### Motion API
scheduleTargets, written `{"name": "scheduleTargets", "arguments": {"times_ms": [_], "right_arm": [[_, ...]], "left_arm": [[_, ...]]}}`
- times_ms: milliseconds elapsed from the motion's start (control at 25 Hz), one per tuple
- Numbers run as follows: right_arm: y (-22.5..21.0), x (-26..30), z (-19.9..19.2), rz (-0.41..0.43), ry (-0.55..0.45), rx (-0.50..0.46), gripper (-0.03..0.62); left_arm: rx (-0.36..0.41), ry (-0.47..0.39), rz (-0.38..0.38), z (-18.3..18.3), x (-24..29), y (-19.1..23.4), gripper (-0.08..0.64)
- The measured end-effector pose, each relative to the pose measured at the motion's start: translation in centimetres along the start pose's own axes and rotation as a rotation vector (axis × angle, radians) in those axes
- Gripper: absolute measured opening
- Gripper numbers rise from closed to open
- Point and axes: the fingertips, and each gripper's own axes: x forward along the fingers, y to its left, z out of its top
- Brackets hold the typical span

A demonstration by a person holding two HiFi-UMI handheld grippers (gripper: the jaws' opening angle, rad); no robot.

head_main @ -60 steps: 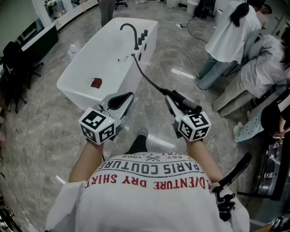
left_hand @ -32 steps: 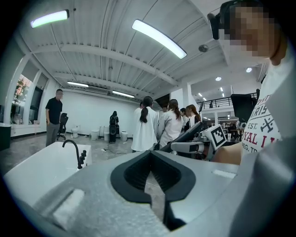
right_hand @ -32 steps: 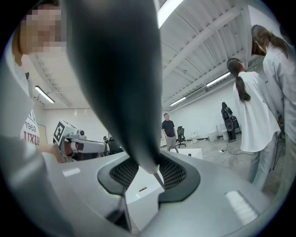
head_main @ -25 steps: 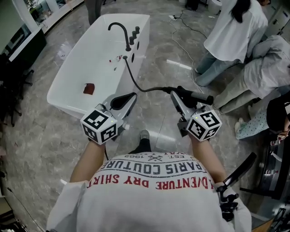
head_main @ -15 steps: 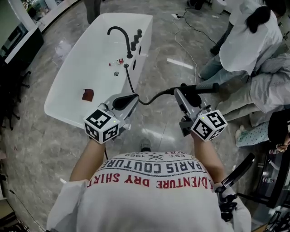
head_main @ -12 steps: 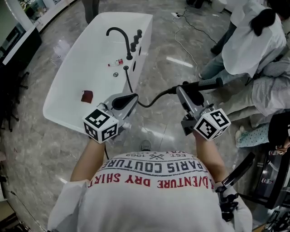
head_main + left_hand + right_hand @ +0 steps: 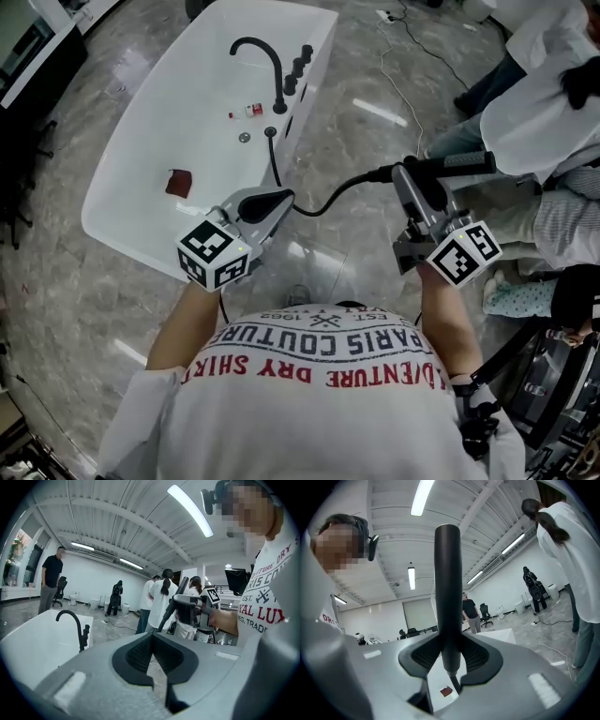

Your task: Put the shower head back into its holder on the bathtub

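Your right gripper is closed on the shower head. In the right gripper view, the black shower head stands upright between the two pads. They press on it from both sides near its lower end. In the head view, the shower head lies roughly level across the gripper with its free end pointing right. It is above the grey floor and well apart from the bathtub.

The black hose leaves the left end of the shower head and sags in a curve between your two grippers. From there it runs up to the bathtub's rim and enters a fitting near the black faucet. Three black knobs stand in a row on the rim beside the faucet.

Your left gripper is closed and empty. In the left gripper view, its jaws meet with nothing between them. In the head view, it hovers near the bathtub's near corner, just left of the hose and not touching it.

Inside the bathtub, a dark red object lies on the bottom. A small red-and-white item lies near the drain.

People in white coats stand on the floor to your right.
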Motion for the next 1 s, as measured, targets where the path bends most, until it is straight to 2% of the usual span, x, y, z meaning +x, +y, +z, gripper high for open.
{"name": "scheduleTargets", "arguments": {"times_ms": [160, 480, 600, 760, 1000], "right_arm": [[-0.8, 1.1, 1.0, 0.027, -0.014, 0.006, 0.137], [-4.1, 2.9, 2.7, 0.112, -0.025, 0.024, 0.137], [-6.2, 4.3, 3.6, 0.158, -0.014, 0.036, 0.137], [-9.1, 6.5, 5.2, 0.217, 0.005, 0.043, 0.137], [-13.6, 9.9, 6.3, 0.303, 0.046, 0.06, 0.137]], "left_arm": [[-0.028, 0.011, 0.026, -0.4, 0.8, 1.1, 0.0], [0.011, 0.07, 0.09, -0.4, 4.3, 2.2, 0.002], [0.008, 0.054, 0.111, 0.6, 6.5, 2.5, 0.002], [-0.045, 0.005, 0.131, 1.6, 9.4, 3.4, 0.002], [-0.085, 0.048, 0.215, 0.6, 14.3, 5.9, 0.002]]}}
